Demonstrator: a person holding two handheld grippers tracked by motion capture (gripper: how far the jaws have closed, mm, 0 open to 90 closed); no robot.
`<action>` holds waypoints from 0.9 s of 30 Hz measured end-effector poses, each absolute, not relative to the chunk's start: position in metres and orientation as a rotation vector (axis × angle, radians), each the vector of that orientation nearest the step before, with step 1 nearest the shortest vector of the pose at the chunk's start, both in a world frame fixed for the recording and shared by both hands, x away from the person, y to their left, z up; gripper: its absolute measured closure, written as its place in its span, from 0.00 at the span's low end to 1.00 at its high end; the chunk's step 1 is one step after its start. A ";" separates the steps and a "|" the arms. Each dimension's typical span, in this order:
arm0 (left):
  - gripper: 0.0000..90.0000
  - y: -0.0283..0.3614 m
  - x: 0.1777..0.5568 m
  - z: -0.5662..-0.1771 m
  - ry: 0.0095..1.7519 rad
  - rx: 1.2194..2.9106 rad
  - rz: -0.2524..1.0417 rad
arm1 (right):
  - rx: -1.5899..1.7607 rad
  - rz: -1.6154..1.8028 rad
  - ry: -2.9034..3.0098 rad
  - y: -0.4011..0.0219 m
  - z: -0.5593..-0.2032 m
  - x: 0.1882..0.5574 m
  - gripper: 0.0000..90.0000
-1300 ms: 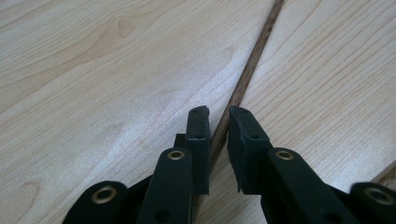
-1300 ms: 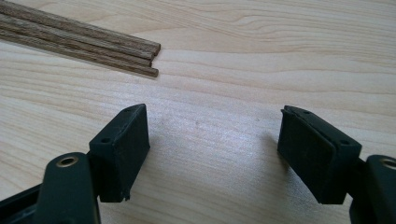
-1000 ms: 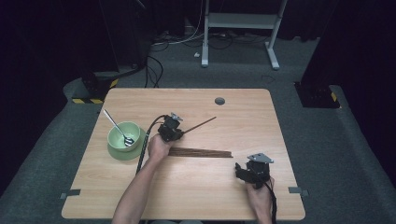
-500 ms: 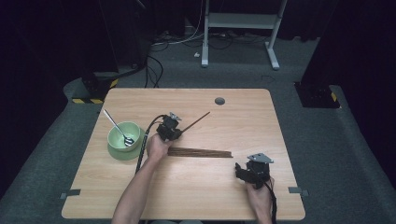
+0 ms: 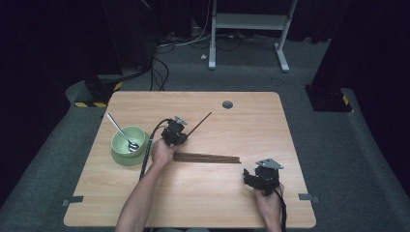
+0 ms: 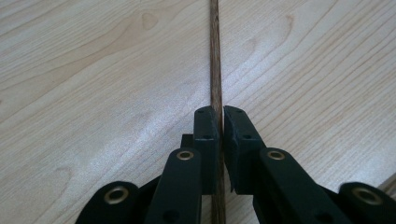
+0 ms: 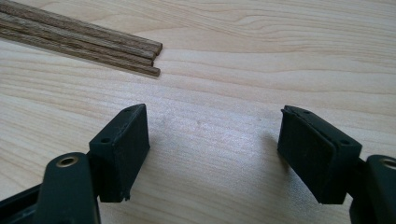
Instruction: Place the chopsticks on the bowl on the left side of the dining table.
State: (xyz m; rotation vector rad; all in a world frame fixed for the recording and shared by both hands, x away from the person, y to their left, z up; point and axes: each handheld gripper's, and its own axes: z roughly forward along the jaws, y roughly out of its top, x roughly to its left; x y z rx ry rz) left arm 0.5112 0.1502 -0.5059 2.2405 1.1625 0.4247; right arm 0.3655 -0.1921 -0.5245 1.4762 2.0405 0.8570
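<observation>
Two grippers are at work. Nearest, at five o'clock, the right gripper (image 5: 261, 178) rests on the table (image 5: 203, 203) with fingers (image 7: 119, 144) spread wide and empty, seemingly waiting. Mid-table lie bundled chopsticks (image 5: 208, 157). Beyond, the left gripper (image 5: 178, 137) pinches one chopstick (image 6: 215, 70), pointing toward one o'clock, likely for separating. At nine o'clock, a bowl (image 5: 126, 145) holds a spoon (image 5: 121, 130).

- A single dark wooden chopstick (image 5: 199, 123) points diagonally up and to the right across the table, thin and straight; its lower end is clamped between black jaw pads.
- Three more chopsticks (image 5: 208, 157), perhaps four, lie flat together as a level bundle mid-table, ends aligned, just below the single one.
</observation>
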 end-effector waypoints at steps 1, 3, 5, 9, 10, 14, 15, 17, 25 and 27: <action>0.92 0.150 0.511 -0.506 1.162 2.241 0.426 | 1.477 0.857 2.041 -0.192 -0.524 0.365 0.27; 0.92 0.150 0.511 -0.506 1.157 2.247 0.433 | 1.476 0.857 2.040 -0.192 -0.524 0.365 0.27; 0.92 0.150 0.511 -0.506 1.158 2.246 0.430 | 1.477 0.857 2.040 -0.192 -0.524 0.365 0.27; 0.93 0.150 0.511 -0.506 1.157 2.246 0.432 | 1.477 0.857 2.040 -0.192 -0.524 0.365 0.27; 0.93 0.150 0.511 -0.506 1.157 2.246 0.432 | 1.476 0.857 2.041 -0.192 -0.524 0.365 0.27; 0.93 0.150 0.511 -0.506 1.154 2.247 0.438 | 1.476 0.857 2.041 -0.192 -0.524 0.365 0.27; 0.93 0.150 0.511 -0.506 1.153 2.249 0.439 | 1.477 0.857 2.041 -0.192 -0.524 0.365 0.27; 0.93 0.150 0.511 -0.506 1.148 2.251 0.440 | 1.477 0.857 2.041 -0.192 -0.524 0.365 0.27; 0.93 0.150 0.511 -0.506 1.143 2.254 0.439 | 1.477 0.857 2.041 -0.192 -0.524 0.365 0.27; 0.93 0.150 0.511 -0.505 1.141 2.257 0.441 | 1.477 0.857 2.041 -0.192 -0.524 0.365 0.27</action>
